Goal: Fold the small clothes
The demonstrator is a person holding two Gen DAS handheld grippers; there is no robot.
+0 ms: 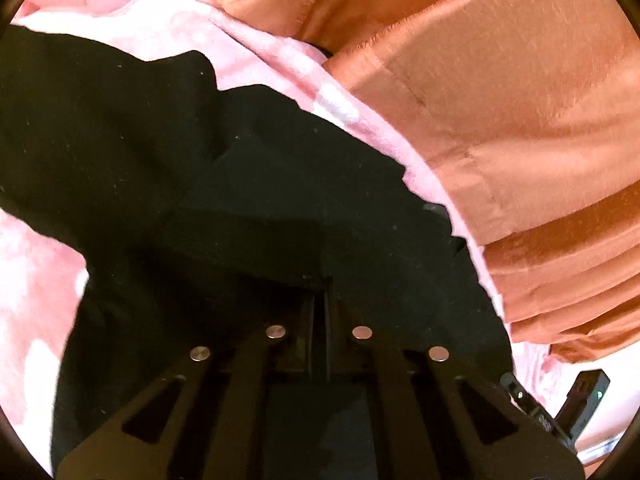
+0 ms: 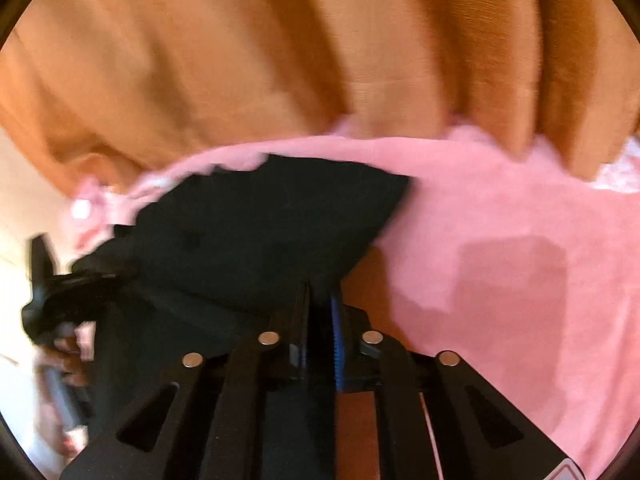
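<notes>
Left wrist view first: the left tool [image 1: 320, 292] has its jaws drawn together, and the black garment [image 1: 168, 168] runs right up into them at 12 o'clock, so it reads as pinched on a fold of that cloth. From the tool the garment spreads away toward 10 and 11 o'clock, draping over the pink blanket [image 1: 256, 56], with its long run going from lower right up to upper left. A ridge stands in the fabric near 11 o'clock, so it lies loose, not flat. The orange curtain [image 1: 500, 100] hangs along 1 to 3 o'clock, just beyond the blanket's edge. A bit of the other tool's body shows at 4 o'clock.

Right wrist view now, and it's blurred: the right tool [image 2: 320, 300] is also closed down, blue pad showing, with the black garment [image 2: 272, 224] meeting the jaws at 12 o'clock; I judge it gripped. Here the cloth fans toward 10 and 11 o'clock, its long axis lying roughly left to right across the pink blanket [image 2: 500, 240], one corner pointing to 1 o'clock. The left tool [image 2: 60, 292] sits at 9 o'clock, touching the garment's far end.

So both tools hold the same piece at opposite ends; the coming fold likely turns on keeping that span taut between them.
</notes>
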